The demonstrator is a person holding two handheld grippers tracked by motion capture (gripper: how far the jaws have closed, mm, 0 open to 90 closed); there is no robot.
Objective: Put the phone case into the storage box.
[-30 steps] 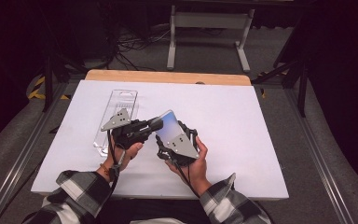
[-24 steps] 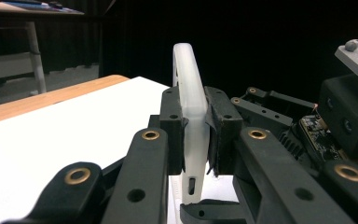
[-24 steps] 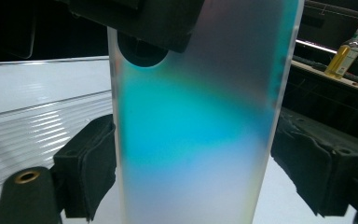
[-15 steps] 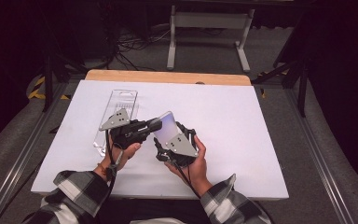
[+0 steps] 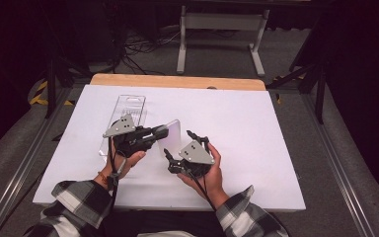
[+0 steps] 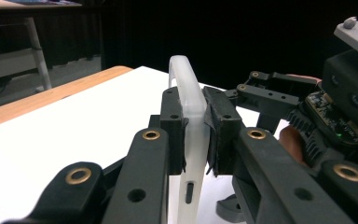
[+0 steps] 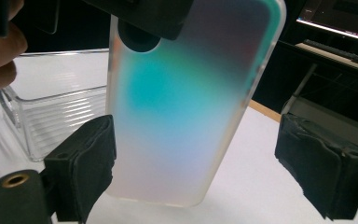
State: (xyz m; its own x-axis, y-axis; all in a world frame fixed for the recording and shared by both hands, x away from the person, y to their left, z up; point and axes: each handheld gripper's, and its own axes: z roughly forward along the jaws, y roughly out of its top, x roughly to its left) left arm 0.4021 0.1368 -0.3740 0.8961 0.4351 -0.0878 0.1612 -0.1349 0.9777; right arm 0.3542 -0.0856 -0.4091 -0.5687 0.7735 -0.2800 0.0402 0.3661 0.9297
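A frosted translucent phone case (image 5: 173,132) is held edge-on above the white table, and my left gripper (image 5: 161,132) is shut on it. In the left gripper view both pads press the case (image 6: 189,105) on its two faces, near its camera end. My right gripper (image 5: 179,143) stands open just right of the case, its jaws wide apart. In the right gripper view the case's (image 7: 186,107) broad back, tinted teal, faces the camera between the two black pads (image 7: 86,163), and neither pad presses it. The left gripper (image 7: 149,18) grips the case at the top.
A clear ribbed plastic packaging tray (image 5: 128,111) lies on the white table (image 5: 256,148) behind the left hand, also seen as a tray (image 7: 51,116) left of the case. A wooden strip (image 5: 177,81) edges the far side. The right gripper's body (image 6: 317,112) is close by.
The left gripper with the case has shifted only slightly. The right gripper has kept still with its jaws open.
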